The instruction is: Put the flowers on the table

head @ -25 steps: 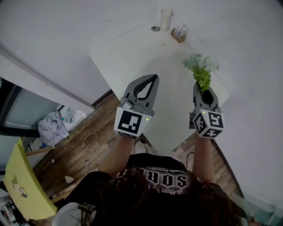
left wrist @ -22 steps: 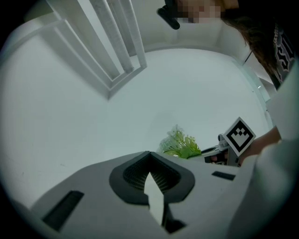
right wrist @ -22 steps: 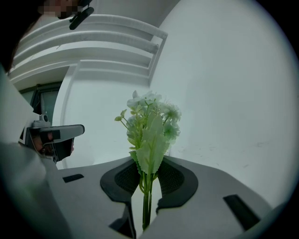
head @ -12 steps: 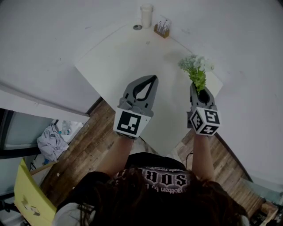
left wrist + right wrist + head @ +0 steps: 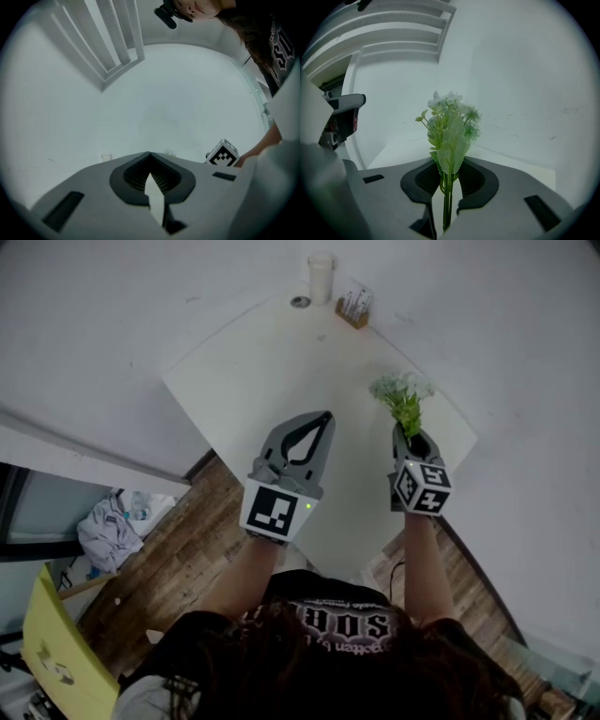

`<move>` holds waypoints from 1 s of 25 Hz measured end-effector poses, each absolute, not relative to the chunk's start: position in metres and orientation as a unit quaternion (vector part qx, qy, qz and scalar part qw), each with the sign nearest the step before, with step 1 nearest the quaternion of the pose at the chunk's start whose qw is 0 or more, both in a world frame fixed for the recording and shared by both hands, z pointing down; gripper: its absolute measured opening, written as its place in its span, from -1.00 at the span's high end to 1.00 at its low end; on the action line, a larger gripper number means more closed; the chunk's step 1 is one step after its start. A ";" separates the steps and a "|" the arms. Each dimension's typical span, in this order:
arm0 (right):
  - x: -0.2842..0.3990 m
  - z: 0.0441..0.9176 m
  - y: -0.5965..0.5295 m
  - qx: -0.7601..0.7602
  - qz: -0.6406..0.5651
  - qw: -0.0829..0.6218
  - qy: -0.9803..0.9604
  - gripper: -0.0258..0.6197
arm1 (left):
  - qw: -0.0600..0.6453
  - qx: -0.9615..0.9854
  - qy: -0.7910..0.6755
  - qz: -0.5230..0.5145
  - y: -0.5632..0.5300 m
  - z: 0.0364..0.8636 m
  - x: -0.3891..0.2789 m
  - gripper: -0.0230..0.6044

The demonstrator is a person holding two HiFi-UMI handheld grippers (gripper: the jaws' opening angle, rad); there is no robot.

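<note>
A small bunch of white flowers with green leaves (image 5: 403, 397) stands up out of my right gripper (image 5: 410, 435), which is shut on the stems (image 5: 447, 197) above the right side of the white table (image 5: 253, 362). In the right gripper view the blooms (image 5: 452, 110) rise in front of the white wall. My left gripper (image 5: 322, 418) hovers over the table's near part with its jaws shut and nothing in them; in the left gripper view its tips (image 5: 149, 154) meet. The right gripper's marker cube (image 5: 221, 154) shows there too.
A white cup (image 5: 321, 265), a small round object (image 5: 300, 302) and a small brown holder (image 5: 353, 307) sit at the table's far corner. White walls flank the table. On the wooden floor (image 5: 178, 549) lie a heap of cloth (image 5: 111, 526) and a yellow chair (image 5: 56, 652).
My right gripper has come down towards the table with the flowers still in it. The left gripper has shifted a little. Both grips are unchanged.
</note>
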State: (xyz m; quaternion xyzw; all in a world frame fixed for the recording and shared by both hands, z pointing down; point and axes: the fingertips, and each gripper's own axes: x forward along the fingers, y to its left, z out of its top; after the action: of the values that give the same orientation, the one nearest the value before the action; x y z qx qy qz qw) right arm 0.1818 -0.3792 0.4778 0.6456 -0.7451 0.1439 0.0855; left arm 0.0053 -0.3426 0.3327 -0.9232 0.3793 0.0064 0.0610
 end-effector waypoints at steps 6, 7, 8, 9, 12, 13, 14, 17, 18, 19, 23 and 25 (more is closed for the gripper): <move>0.174 0.520 -0.403 0.631 0.180 0.116 -0.746 0.64 | 0.047 -0.916 0.399 -0.004 -0.346 0.341 -0.008 0.93; 0.173 0.526 -0.406 0.630 0.189 0.115 -0.744 0.64 | 0.044 -0.915 0.402 -0.006 -0.347 0.343 -0.010 0.93; 0.172 0.531 -0.408 0.629 0.198 0.113 -0.743 0.64 | 0.042 -0.913 0.405 -0.007 -0.348 0.345 -0.012 0.93; 0.170 0.536 -0.410 0.628 0.205 0.113 -0.742 0.64 | 0.041 -0.912 0.409 -0.008 -0.349 0.347 -0.015 0.93; 0.163 0.550 -0.413 0.621 0.213 0.130 -0.743 0.64 | 0.040 -0.909 0.416 -0.010 -0.351 0.349 -0.022 0.93; 0.162 0.554 -0.414 0.619 0.216 0.135 -0.743 0.64 | 0.041 -0.908 0.417 -0.010 -0.352 0.349 -0.023 0.93; 0.160 0.558 -0.415 0.618 0.221 0.139 -0.742 0.64 | 0.040 -0.907 0.418 -0.009 -0.353 0.348 -0.025 0.93; 0.157 0.568 -0.415 0.615 0.229 0.155 -0.739 0.64 | 0.038 -0.906 0.421 -0.008 -0.356 0.348 -0.028 0.93; 0.157 0.570 -0.415 0.614 0.229 0.159 -0.739 0.64 | 0.038 -0.906 0.421 -0.008 -0.356 0.349 -0.028 0.93; 0.157 0.572 -0.415 0.614 0.229 0.161 -0.738 0.63 | 0.038 -0.906 0.421 -0.009 -0.356 0.350 -0.028 0.93; 0.158 0.578 -0.417 0.614 0.232 0.168 -0.736 0.60 | 0.037 -0.908 0.418 -0.010 -0.356 0.353 -0.027 0.93; 0.158 0.580 -0.417 0.612 0.232 0.174 -0.736 0.57 | 0.036 -0.908 0.417 -0.010 -0.356 0.353 -0.027 0.93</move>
State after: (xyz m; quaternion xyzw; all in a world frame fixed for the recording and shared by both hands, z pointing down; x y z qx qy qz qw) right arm 0.1583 -0.4169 0.5801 0.6121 -0.7358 0.2317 0.1742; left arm -0.0266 -0.3561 0.3527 -0.9080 0.4173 -0.0103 0.0357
